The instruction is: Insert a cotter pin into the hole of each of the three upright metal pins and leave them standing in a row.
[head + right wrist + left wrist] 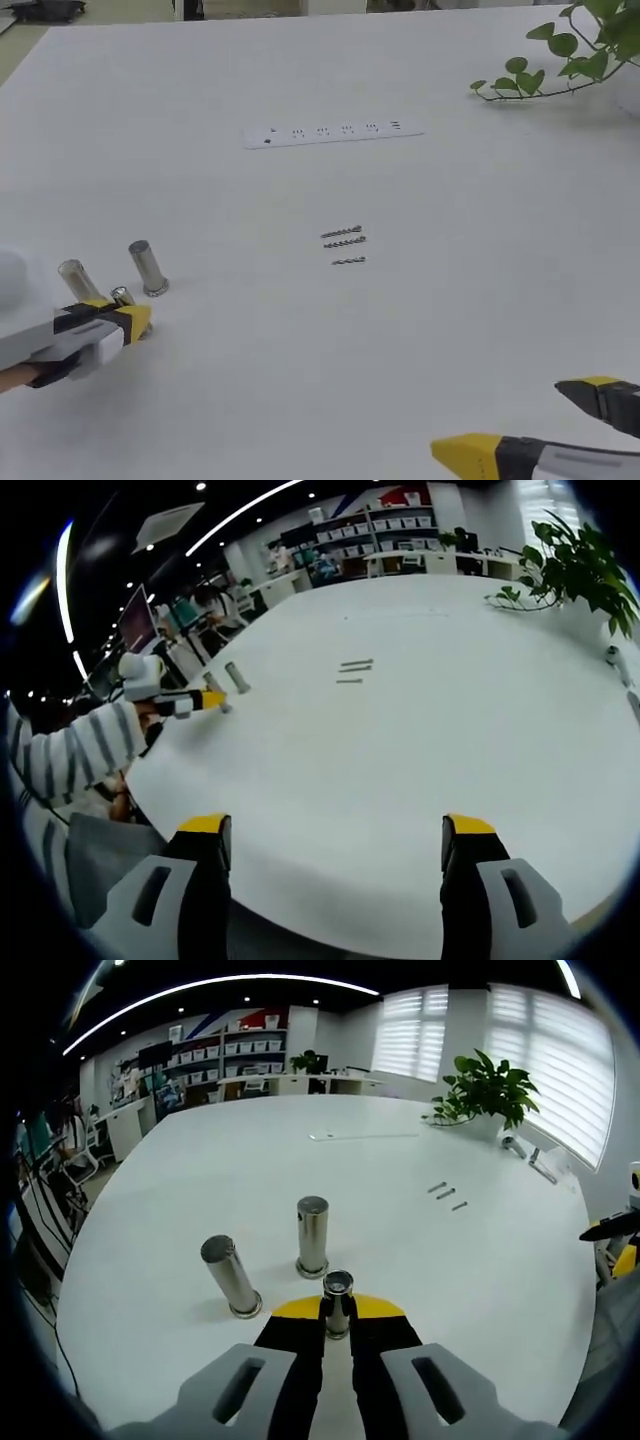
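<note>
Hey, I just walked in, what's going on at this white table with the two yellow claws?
A person is working with a hand-held claw in each hand. The left claw is shut on one metal pin on the white table. A second metal pin and a third metal pin stand just beyond it. The right claw is open, holds nothing and hovers over bare table. Three cotter pins lie loose mid-table, so none is inserted yet.
</note>
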